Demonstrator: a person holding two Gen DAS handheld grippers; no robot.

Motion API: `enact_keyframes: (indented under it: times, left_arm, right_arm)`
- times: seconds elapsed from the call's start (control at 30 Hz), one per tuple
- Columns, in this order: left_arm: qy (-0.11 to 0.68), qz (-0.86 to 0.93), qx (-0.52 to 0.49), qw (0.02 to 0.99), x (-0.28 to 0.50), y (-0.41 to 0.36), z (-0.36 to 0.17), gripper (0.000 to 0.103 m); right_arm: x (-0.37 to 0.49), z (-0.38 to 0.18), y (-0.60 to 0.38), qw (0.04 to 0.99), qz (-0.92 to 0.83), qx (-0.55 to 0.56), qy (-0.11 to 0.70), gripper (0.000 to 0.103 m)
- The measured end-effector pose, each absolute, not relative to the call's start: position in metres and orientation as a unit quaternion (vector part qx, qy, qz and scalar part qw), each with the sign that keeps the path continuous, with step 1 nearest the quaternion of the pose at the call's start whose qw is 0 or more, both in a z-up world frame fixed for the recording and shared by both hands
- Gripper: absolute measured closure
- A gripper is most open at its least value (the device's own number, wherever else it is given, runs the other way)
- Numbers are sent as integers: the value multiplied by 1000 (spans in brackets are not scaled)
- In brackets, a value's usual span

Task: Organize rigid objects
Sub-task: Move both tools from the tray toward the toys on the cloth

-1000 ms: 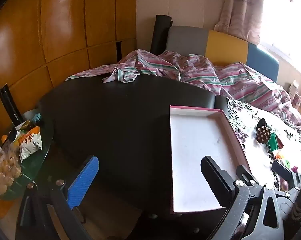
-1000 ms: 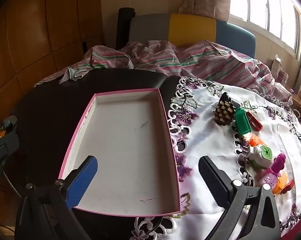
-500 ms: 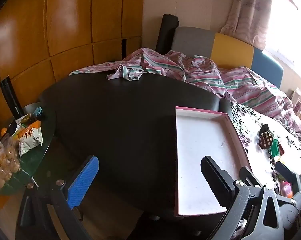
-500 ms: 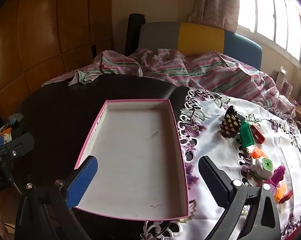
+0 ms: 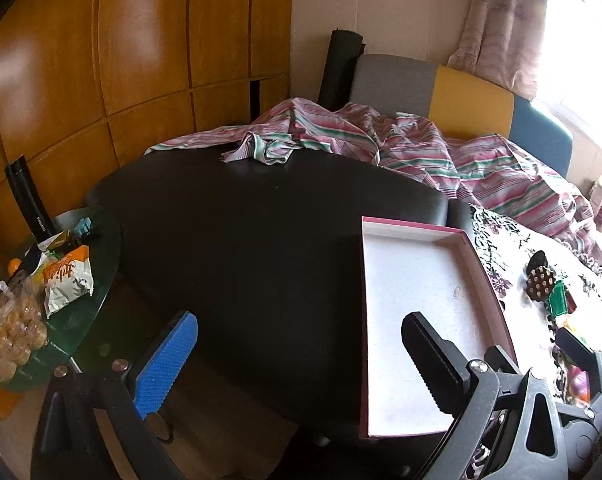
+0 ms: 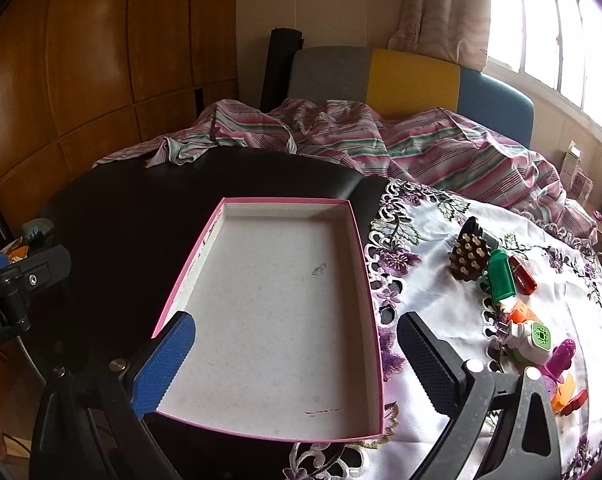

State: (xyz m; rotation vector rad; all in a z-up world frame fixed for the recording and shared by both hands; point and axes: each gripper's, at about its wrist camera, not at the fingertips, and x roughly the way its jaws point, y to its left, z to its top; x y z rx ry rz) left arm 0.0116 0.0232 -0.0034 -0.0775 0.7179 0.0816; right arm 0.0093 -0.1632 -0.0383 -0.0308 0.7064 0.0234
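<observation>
Nothing is sorted yet: the pink box (image 6: 277, 312) on the bench (image 6: 141, 208) holds nothing, and the toys (image 6: 501, 276) lie just right of it. The left hand-held gripper (image 5: 301, 364) and right hand-held gripper (image 6: 297, 360) gape wide, holding nothing.

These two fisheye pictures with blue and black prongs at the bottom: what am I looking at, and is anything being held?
Each picture comes from a camera on a hand-held two-finger tool, looking forward along its fingers. The left tool hangs over the dark table; the right tool hangs over the pink-rimmed box, which has nothing in it. Both are open and hold nothing. To the right, on the flowered cloth, lie small things: a spiky brush, a green bottle, a red tube and a white plug.
</observation>
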Motion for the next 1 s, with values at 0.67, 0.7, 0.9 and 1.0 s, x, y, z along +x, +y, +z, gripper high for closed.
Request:
enact_keyframes:
  times: [0.67,0.7,0.9,1.0]
  left_arm:
    - [359,-15,5,933,14,-15,-5,0]
    - [356,-17,10,934,13,-17,-4,0]
    - [357,-50,29,932,18,-35,-5,0]
    - [352,-63,44,933,20,-49,-4,0]
  right_arm:
    - [10,-32,-193,941,-6,-21,337,0]
    - [10,-31,-197,941,-9,-21,336,0]
    - [11,-28,-220,942,-28,-18,335,0]
    - [11,-24,-236,942,-42,-22,332,0]
